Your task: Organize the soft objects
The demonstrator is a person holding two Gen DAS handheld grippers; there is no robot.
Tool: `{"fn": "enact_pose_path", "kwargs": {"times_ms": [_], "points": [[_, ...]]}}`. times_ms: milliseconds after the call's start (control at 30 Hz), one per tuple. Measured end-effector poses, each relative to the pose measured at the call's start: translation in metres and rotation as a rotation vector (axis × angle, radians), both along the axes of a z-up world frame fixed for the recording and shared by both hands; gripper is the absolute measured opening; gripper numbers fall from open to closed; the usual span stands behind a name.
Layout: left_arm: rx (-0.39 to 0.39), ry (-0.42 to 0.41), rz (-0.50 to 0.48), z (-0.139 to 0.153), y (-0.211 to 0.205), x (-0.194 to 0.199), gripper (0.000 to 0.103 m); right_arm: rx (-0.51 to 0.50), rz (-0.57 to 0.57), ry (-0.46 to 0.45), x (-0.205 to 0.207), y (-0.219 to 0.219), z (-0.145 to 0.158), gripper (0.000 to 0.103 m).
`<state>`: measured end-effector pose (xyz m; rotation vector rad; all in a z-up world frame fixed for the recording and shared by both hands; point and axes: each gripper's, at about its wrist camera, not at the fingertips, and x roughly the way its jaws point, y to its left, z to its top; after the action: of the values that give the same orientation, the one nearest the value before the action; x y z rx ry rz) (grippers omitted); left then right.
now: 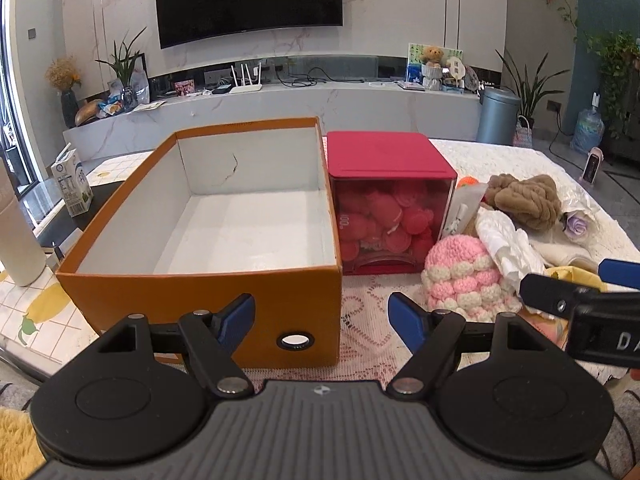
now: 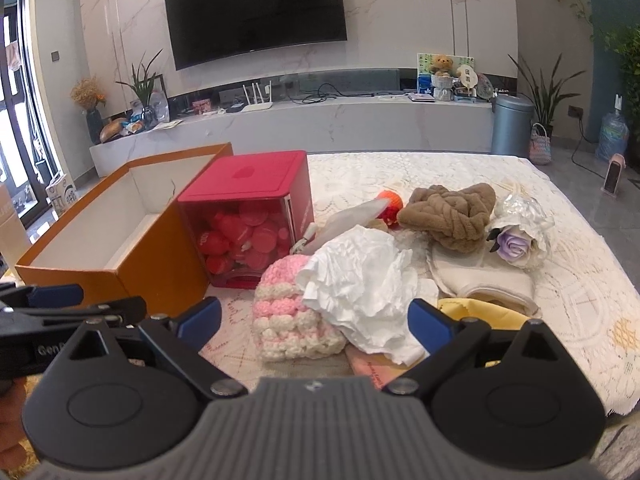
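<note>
A pale marble-veined wall (image 2: 400,8) fills the back, with a large black flat-screen television (image 2: 256,8) mounted at twelve o'clock. Beneath it runs a long white marble console (image 2: 320,124). At three o'clock stand a round grey-blue metal bin (image 2: 511,124) and a long-leaved green potted plant (image 2: 546,92) on grey floor (image 2: 580,184). Daylight enters through a dark-framed glass door (image 2: 16,120) at nine o'clock.
</note>
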<state>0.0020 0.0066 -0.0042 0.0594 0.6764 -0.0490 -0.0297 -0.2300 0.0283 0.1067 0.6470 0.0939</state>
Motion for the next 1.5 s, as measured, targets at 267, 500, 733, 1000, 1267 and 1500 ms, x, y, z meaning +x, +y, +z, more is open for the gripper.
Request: {"fn": "enact_pose_path", "kwargs": {"times_ms": [267, 500, 733, 1000, 1267, 1500], "points": [[-0.014, -0.016, 0.009, 0.004, 0.003, -0.002, 0.089, -0.032, 0.015, 0.000, 0.000, 0.006, -0.001, 0.098], [-0.035, -0.020, 0.003, 0.007, 0.004, -0.003, 0.089, -0.073, 0.047, -0.001, -0.001, 0.014, -0.002, 0.098], [-0.019, -0.022, -0.006, 0.006, -0.001, -0.005, 0.088, -0.094, 0.061, -0.007, -0.001, 0.018, -0.003, 0.098], [-0.017, -0.018, -0.006, 0.005, -0.003, -0.005, 0.088, -0.080, 0.054, -0.003, -0.001, 0.016, -0.002, 0.098], [-0.007, -0.018, -0.004, 0.004, -0.003, -0.006, 0.088, -0.082, 0.054, 0.000, -0.001, 0.017, -0.003, 0.098], [-0.007, -0.019, -0.004, 0.004, -0.003, -0.006, 0.088, -0.083, 0.054, -0.001, -0.001, 0.017, -0.003, 0.098]]}}
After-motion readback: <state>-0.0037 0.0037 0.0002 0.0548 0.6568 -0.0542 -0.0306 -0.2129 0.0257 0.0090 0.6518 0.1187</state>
